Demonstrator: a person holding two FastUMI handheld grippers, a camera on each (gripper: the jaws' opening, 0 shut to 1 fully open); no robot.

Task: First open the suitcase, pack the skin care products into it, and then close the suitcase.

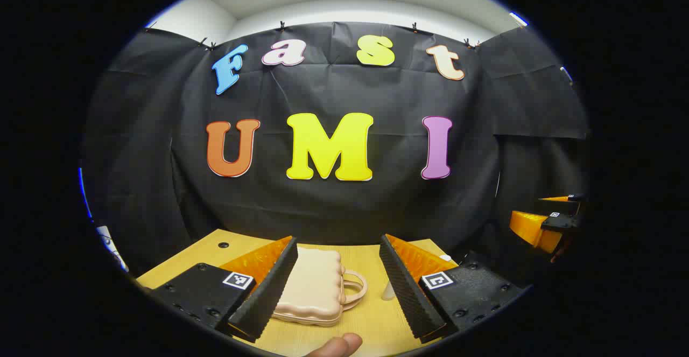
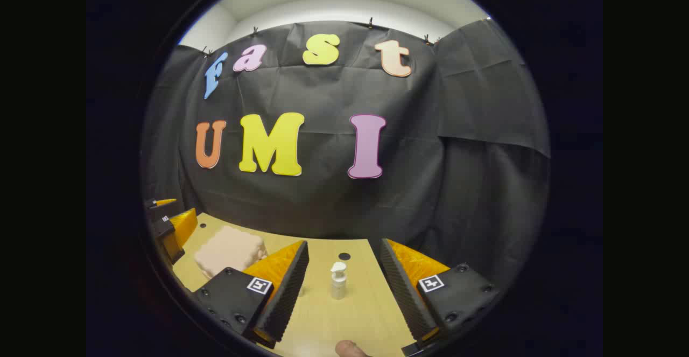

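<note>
I'm looking along the left gripper (image 1: 338, 281): its two fingers (image 1: 269, 292) are wedge-shaped, with ribbed, foam-like inner faces, spread wide and holding nothing. Each sits on a blocky mount bolted at the corners, with a small square printed marker on top. Between them, farther off on the table (image 1: 371, 319), lies one suitcase (image 1: 312, 287). It's closed and flat, a smooth moulded shell with a scalloped, wavy edge and rounded corners, and one loop handle on its right side. A fingertip (image 1: 339, 345) pokes in at the bottom edge.

The table is pale wood-grain board with a small round dark hole near the far left corner.

In the right gripper view, the right gripper (image 2: 344, 292) has the same ribbed wedges, also spread wide with nothing between the pads. One pump bottle (image 2: 338, 281) stands upright on the table between the two fingers, beyond their tips and untouched: a slim cylinder with a pump head on top, matte and pale. There's a round dark hole in the table just beyond it. The suitcase (image 2: 229, 252) lies to the left, well apart from the bottle, lid down.

The other gripper shows at the side of each view.

So I count one suitcase, one bottle, two grippers.
</note>
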